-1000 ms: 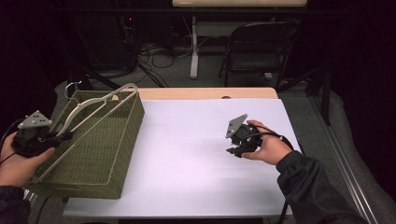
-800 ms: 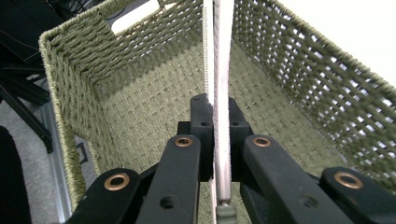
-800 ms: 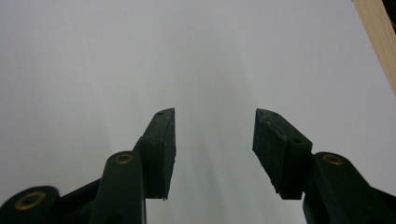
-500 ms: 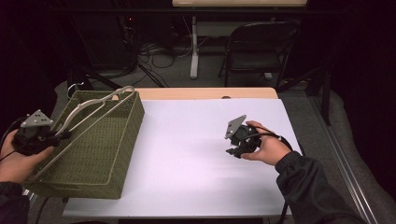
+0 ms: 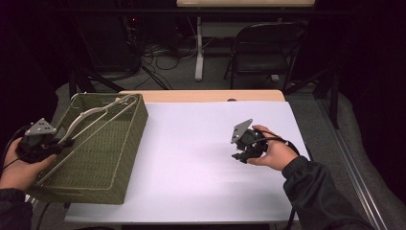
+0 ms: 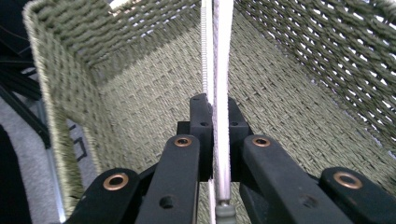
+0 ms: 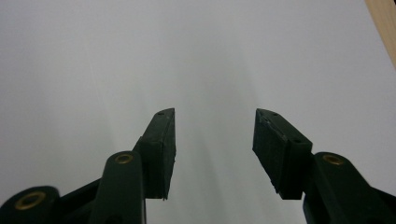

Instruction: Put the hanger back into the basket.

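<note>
Two grippers logged: my left gripper (image 6: 214,140) pinched the pale handle (image 5: 91,115) of the green woven basket (image 5: 112,158) at the table's (image 5: 201,143) left edge, handle running straight ahead between its jaws. My right gripper (image 7: 214,149) hovered spread and empty, well apart over bare tabletop, so the left was nearer.

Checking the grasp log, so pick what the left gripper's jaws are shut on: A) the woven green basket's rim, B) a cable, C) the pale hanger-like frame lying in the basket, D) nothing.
C: in the left gripper view the left gripper pinches the pale hanger-like frame inside the woven green basket.
</note>
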Available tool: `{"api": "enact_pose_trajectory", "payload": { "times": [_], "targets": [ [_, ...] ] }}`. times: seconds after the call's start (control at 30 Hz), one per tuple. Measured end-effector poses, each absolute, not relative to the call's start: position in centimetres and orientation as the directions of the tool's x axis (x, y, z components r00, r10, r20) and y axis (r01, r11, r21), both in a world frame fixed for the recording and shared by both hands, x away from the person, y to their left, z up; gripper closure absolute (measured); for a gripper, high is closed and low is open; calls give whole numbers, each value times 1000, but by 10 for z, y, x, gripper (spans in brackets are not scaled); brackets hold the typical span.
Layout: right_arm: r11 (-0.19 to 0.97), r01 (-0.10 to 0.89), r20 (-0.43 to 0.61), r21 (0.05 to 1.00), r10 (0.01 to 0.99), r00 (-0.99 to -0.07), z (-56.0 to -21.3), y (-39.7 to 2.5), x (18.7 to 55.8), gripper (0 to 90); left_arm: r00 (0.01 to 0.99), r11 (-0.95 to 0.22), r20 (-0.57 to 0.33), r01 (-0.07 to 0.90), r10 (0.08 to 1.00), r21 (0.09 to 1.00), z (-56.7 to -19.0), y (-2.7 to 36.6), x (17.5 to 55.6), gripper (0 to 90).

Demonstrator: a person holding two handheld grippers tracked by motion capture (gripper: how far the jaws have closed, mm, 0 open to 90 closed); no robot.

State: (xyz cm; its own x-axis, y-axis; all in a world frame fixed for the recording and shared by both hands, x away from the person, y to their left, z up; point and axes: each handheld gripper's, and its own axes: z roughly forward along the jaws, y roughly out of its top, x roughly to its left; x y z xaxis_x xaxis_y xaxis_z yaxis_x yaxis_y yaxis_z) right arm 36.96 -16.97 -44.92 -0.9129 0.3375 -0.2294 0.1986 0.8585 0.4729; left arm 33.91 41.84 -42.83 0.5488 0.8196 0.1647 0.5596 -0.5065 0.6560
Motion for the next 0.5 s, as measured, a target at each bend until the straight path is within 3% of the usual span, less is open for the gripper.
{"api": "enact_pose_trajectory", "payload": {
  "times": [0.5],
  "targets": [
    [859,200,-222,471,335,-916,-454,-170,370,491,563,-530,154,601,812,598,-462,413,350,873]
  ]
}}
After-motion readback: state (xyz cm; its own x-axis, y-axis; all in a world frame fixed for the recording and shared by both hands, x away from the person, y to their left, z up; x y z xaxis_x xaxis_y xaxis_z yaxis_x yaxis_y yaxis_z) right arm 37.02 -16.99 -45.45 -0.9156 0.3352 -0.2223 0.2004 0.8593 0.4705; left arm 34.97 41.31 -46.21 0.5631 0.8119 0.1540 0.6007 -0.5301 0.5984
